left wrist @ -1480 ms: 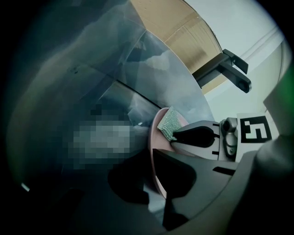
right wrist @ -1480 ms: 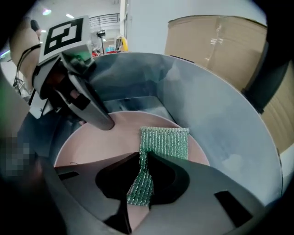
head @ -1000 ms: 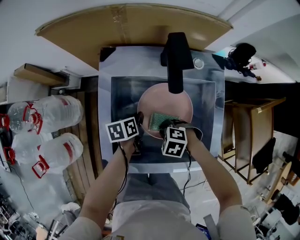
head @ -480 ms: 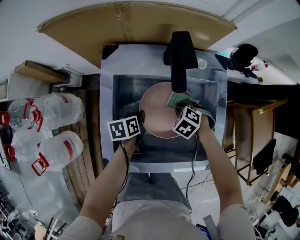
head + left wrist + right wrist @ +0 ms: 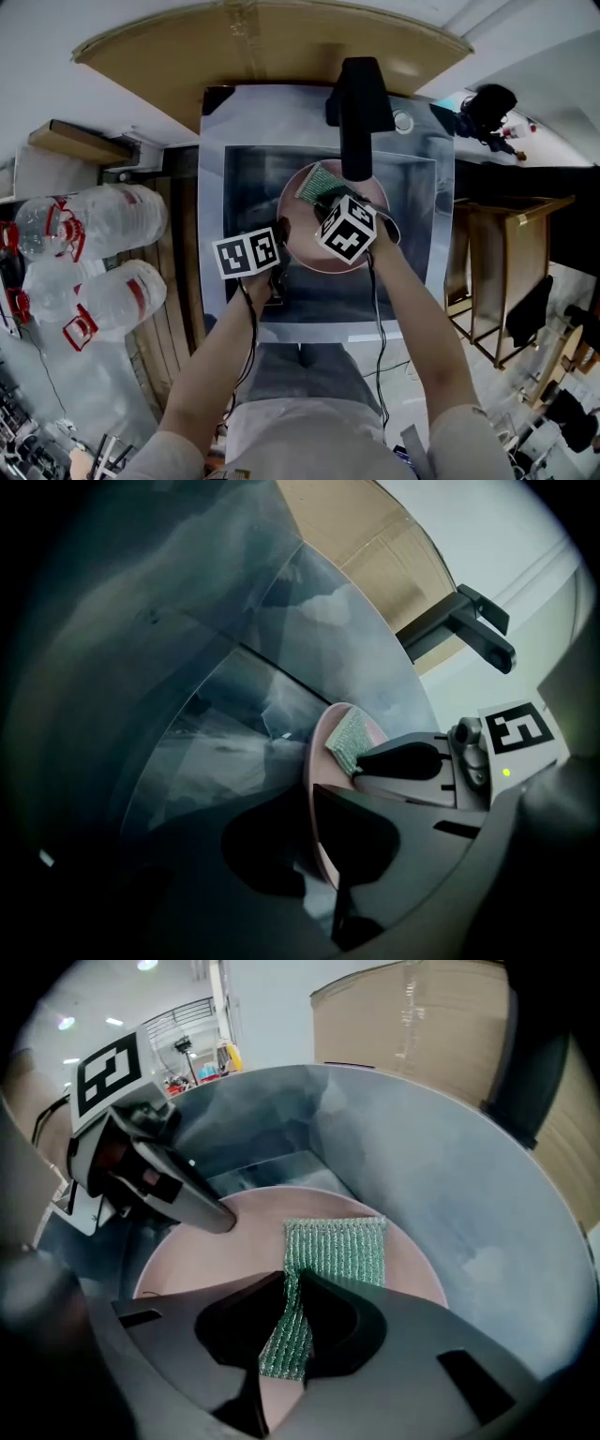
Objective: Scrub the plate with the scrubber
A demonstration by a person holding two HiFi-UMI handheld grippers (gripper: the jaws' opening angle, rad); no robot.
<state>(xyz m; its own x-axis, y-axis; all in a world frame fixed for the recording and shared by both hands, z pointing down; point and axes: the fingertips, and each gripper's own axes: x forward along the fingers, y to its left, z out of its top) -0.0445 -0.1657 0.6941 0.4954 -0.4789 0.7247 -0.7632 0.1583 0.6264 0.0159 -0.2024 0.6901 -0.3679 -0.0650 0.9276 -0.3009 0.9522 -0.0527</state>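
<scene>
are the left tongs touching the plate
Touching. In the left gripper view the left tongs are shut on the rim of the plate.

A black faucet [image 5: 358,103] overhangs the steel sink [image 5: 214,187]; water jugs [image 5: 112,220] stand beside it.

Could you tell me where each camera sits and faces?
Head view: on the head, steeply down into the sink; forearms, left gripper, right gripper show.
Left gripper view: rides the left gripper, along jaws shut on the plate rim.
Right gripper view: rides the right gripper, facing the plate, jaws shut on the scrubber.
Shared: plate, scrubber.
</scene>
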